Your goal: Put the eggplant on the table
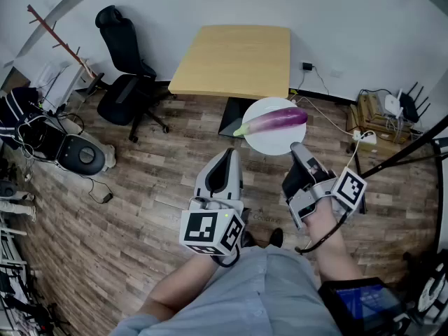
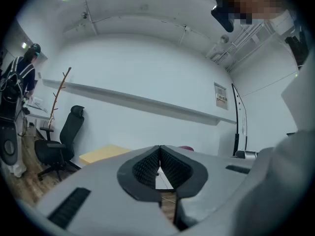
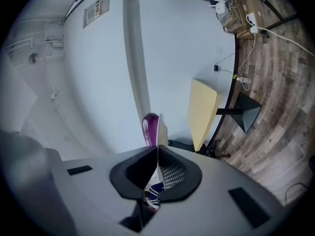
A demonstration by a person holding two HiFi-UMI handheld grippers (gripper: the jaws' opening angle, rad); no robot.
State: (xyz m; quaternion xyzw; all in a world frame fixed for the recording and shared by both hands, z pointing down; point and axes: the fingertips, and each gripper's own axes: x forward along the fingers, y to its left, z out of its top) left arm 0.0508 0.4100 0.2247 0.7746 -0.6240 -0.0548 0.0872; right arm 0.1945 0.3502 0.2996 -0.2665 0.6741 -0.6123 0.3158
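A purple eggplant (image 1: 275, 120) lies on a white plate (image 1: 269, 144) held in the air above the wooden floor, just in front of the light wooden table (image 1: 234, 58). My right gripper (image 1: 297, 148) is shut on the plate's near rim. In the right gripper view the plate (image 3: 161, 129) shows edge-on between the jaws, with the eggplant (image 3: 150, 127) beside it. My left gripper (image 1: 229, 154) hangs to the left of the plate, shut with nothing in it; its jaws meet in the left gripper view (image 2: 160, 150). The table top (image 2: 101, 154) is bare.
A black office chair (image 1: 126, 75) stands left of the table, with a coat rack (image 1: 63, 44) behind it. Cables and a round grey device (image 1: 82, 156) lie at the left. A box with routers (image 1: 381, 110) and a black pole (image 1: 406, 152) are at the right.
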